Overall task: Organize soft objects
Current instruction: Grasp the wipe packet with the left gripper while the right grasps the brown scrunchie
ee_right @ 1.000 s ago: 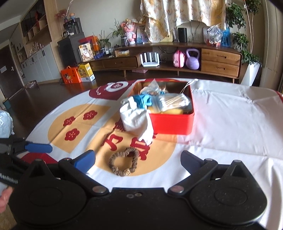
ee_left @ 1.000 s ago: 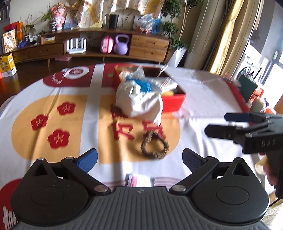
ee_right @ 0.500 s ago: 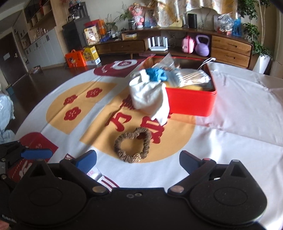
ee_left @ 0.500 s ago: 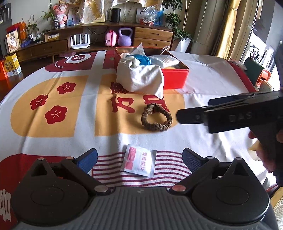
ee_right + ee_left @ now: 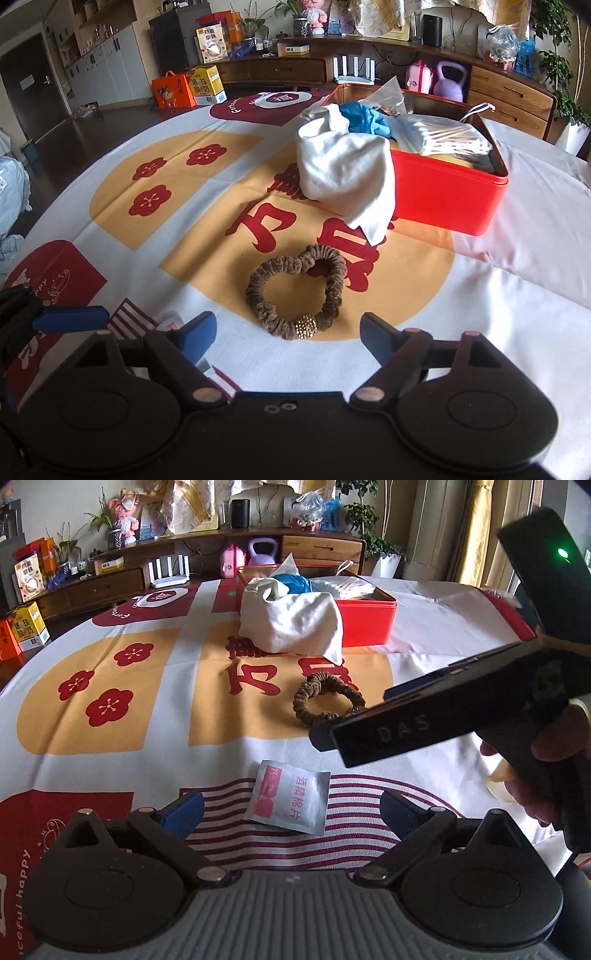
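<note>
Small silver-and-pink foil sachet (image 5: 289, 797) between the left tongs (image 5: 291, 808) fingertips: "75%" and red "酒精棉片". Black body of right tongs (image 5: 436, 723), ahead-right: embossed "DAS". White-red-yellow printed tablecloth (image 5: 110, 657): "ceful happy" at near left of left tongs, large red characters ahead, partly covered. Other print too small.
</note>
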`<state>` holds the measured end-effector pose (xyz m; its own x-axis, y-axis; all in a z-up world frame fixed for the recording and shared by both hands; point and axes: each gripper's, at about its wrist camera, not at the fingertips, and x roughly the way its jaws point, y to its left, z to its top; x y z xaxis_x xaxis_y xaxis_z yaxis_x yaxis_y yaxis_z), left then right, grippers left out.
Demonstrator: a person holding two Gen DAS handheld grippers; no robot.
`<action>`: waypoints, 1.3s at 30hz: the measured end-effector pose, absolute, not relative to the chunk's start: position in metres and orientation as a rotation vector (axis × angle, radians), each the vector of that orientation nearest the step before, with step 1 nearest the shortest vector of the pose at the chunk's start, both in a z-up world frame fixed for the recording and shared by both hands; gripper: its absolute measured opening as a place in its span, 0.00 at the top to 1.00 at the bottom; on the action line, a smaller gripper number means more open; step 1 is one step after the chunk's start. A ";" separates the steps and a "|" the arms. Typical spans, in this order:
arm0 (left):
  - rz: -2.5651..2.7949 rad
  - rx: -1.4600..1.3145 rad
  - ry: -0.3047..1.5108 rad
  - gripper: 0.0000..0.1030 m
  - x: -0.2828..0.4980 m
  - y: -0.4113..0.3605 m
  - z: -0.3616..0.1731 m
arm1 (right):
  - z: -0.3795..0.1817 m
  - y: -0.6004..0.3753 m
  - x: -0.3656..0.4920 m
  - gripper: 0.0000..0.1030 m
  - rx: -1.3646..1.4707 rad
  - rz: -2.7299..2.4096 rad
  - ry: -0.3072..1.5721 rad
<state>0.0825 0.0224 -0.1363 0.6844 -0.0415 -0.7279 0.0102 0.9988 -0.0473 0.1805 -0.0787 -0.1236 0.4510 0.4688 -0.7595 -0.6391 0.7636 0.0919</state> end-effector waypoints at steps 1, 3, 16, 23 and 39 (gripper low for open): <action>-0.027 -0.032 0.812 0.01 0.082 0.022 -0.138 | -0.125 -0.078 0.181 0.20 -0.224 0.690 0.863; -0.033 -0.017 0.807 0.05 0.082 0.020 -0.140 | -0.126 -0.076 0.183 0.21 -0.233 0.690 0.862; -0.045 0.036 0.806 0.33 0.084 0.014 -0.149 | -0.131 -0.066 0.182 0.33 -0.318 0.660 0.807; -0.021 0.024 0.793 0.52 0.084 0.019 -0.147 | -0.129 -0.067 0.179 0.50 -0.322 0.658 0.804; -0.015 -0.002 0.797 0.61 0.084 0.023 -0.142 | -0.112 -0.086 0.161 0.83 -0.310 0.629 0.760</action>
